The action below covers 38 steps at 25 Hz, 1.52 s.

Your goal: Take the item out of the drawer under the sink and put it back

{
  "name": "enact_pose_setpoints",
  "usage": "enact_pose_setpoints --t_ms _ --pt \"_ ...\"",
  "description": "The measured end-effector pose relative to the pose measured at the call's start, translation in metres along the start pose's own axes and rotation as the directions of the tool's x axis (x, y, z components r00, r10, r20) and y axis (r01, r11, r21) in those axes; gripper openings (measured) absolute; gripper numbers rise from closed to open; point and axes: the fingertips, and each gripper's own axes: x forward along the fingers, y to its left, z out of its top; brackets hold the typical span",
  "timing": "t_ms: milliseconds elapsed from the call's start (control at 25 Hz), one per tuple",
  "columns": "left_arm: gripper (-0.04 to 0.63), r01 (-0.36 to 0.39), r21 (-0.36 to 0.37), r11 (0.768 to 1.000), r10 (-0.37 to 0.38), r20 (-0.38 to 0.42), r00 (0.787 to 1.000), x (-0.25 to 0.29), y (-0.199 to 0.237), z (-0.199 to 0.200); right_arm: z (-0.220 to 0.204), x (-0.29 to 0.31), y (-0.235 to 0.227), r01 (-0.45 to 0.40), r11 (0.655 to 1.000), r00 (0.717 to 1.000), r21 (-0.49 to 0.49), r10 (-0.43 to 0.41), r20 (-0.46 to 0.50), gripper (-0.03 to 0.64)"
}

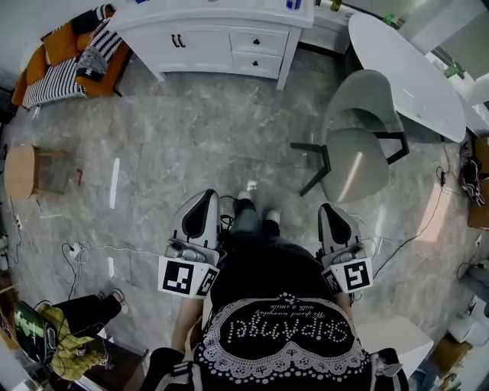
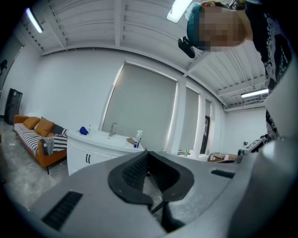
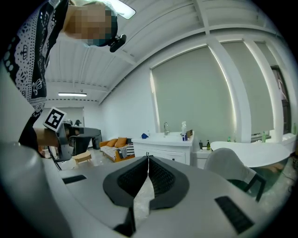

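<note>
Left tool (image 1: 205, 197) and right tool (image 1: 328, 210) held low before the person, both with jaws pressed together on nothing, sink cabinet (image 1: 214, 38) far across the floor (image 1: 206, 145), its drawers (image 1: 258, 52) closed, item hidden, chair (image 1: 355, 145) at right.

The black shirt (image 1: 263, 279) bears studded lettering, seemingly "SupAngel"; smaller script unreadable.

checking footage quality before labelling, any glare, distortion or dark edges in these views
Head view: strong barrel distortion, even light, white glare streaks on the glossy floor. Left gripper view: fisheye with black corners, ceiling lamp blown out. Right gripper view: same black vignette, window evenly lit and not blown out, sink cabinet small but sharp.
</note>
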Motion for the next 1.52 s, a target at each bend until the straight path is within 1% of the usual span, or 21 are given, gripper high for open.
enact_pose_setpoints --t_ms 200,400,520,600,840,960,1160,1280,1520 --pt "0.005 0.065 0.010 0.998 -0.065 -0.020 0.998 0.022 0.022 0.014 0.013 0.034 0.015 0.017 1.000 1.000 -0.004 -0.017 -0.005 0.018" --pt "0.005 0.125 0.017 0.992 -0.125 -0.013 0.992 0.048 0.035 0.029 0.023 0.063 0.013 0.061 0.998 0.998 -0.004 -0.061 0.014 0.018" --pt "0.005 0.148 0.016 0.989 -0.147 -0.013 0.989 0.055 0.041 0.031 0.027 0.077 0.012 0.080 0.997 0.996 0.023 -0.081 0.044 0.018" --pt "0.005 0.154 0.016 0.988 -0.154 -0.017 0.988 0.056 0.046 0.032 0.025 0.084 0.013 0.088 0.996 0.995 0.026 -0.089 0.038 0.018" --pt "0.005 0.147 0.014 0.989 -0.147 -0.030 0.989 0.053 0.062 0.032 0.022 0.102 0.018 0.086 0.996 0.996 0.018 -0.086 0.023 0.018" --pt "0.005 0.145 0.024 0.989 -0.144 -0.034 0.989 0.053 0.069 0.030 0.021 0.108 0.021 0.083 0.996 0.996 0.027 -0.084 0.017 0.018" --pt "0.005 0.124 -0.001 0.992 -0.124 -0.038 0.992 0.056 0.076 0.026 0.022 0.121 0.024 0.053 0.998 0.999 0.038 -0.054 0.001 0.018" --pt "0.005 0.110 -0.006 0.994 -0.110 -0.050 0.993 0.063 0.081 0.023 0.024 0.134 0.021 0.029 0.999 1.000 0.033 -0.029 0.004 0.018" --pt "0.005 0.092 -0.024 0.995 -0.093 -0.038 0.995 0.096 0.084 0.029 0.030 0.166 0.006 -0.019 0.999 1.000 0.040 0.020 -0.005 0.018"
